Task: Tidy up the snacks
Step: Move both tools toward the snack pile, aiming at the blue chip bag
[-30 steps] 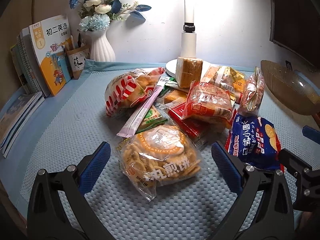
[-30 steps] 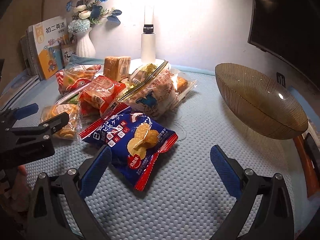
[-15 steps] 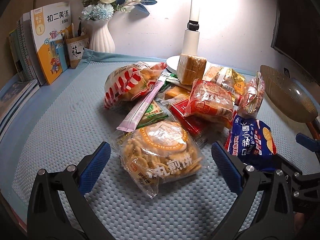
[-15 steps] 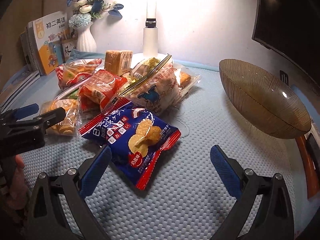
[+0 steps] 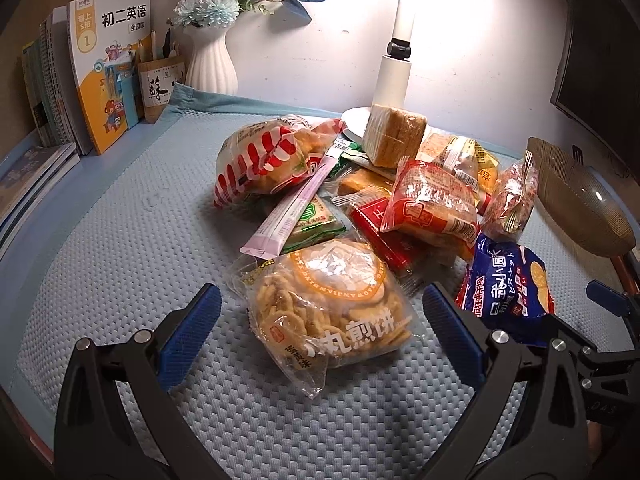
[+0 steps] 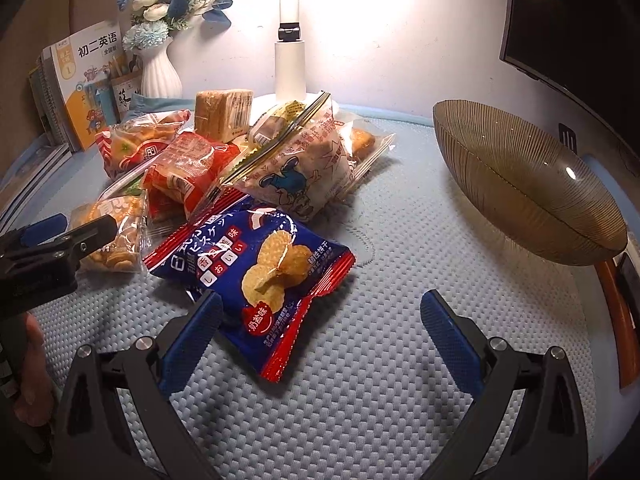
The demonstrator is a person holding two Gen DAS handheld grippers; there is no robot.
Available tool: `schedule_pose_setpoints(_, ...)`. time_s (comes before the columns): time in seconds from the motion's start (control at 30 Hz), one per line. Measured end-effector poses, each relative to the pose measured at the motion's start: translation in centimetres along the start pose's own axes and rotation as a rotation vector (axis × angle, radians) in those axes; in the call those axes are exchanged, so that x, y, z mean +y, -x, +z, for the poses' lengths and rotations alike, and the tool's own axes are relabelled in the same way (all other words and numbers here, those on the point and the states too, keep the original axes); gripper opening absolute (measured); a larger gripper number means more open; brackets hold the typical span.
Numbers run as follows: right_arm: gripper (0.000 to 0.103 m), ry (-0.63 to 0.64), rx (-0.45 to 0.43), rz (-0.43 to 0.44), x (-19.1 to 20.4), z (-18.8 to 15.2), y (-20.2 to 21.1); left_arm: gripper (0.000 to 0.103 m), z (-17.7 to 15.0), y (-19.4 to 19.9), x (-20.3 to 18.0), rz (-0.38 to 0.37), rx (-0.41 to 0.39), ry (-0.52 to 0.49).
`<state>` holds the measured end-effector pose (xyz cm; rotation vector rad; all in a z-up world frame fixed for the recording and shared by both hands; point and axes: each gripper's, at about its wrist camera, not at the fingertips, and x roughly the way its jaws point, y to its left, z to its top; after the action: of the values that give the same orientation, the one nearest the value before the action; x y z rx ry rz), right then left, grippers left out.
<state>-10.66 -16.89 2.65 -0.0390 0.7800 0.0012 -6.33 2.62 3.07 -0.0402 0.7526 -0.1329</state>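
Surface: pale blue dimpled mat (image 5: 120,248) under a white lamp post (image 5: 394,76), with schoolbooks (image 5: 108,68) and a white ribbed vase of flowers (image 5: 210,66) at the back left.
Snacks: they lie in one loose heap in the middle of the mat, many packets overlapping each other.
Bowl: brown ribbed glass bowl (image 6: 528,184) stands at the right side, well apart from the heap; I judge it is the place for the snacks.
My left tongs (image 5: 320,320): spread wide, holding nothing. The clear bag of round fried crackers (image 5: 328,304) lies directly between the two blue pads, at the near edge of the heap.
My right tongs (image 6: 320,320): also spread wide and empty. The dark blue biscuit packet with red ends (image 6: 256,276) lies in front, more toward the left pad, which is just beside its near edge.
Long axis: the blue packet runs diagonally, from far left to near right, so I think my right tongs must turn a little to close across its short side.
Nearer arm: the right one is nearer to the bowl, so I judge the blue packet is the better first pick.
Open room: the mat between the blue packet and the bowl is bare, so the way is free.
Edges: the mat ends close behind the bowl on the right; the lamp base (image 5: 354,122) touches the far packets.
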Motion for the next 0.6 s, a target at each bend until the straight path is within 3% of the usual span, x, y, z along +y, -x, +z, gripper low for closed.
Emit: schedule_pose_setpoints(0.6,0.098,-0.004,0.017,0.016,-0.02,0.03,-0.38,0.100,0.07,-0.14,-1.03,0.029,0.003,-0.001)
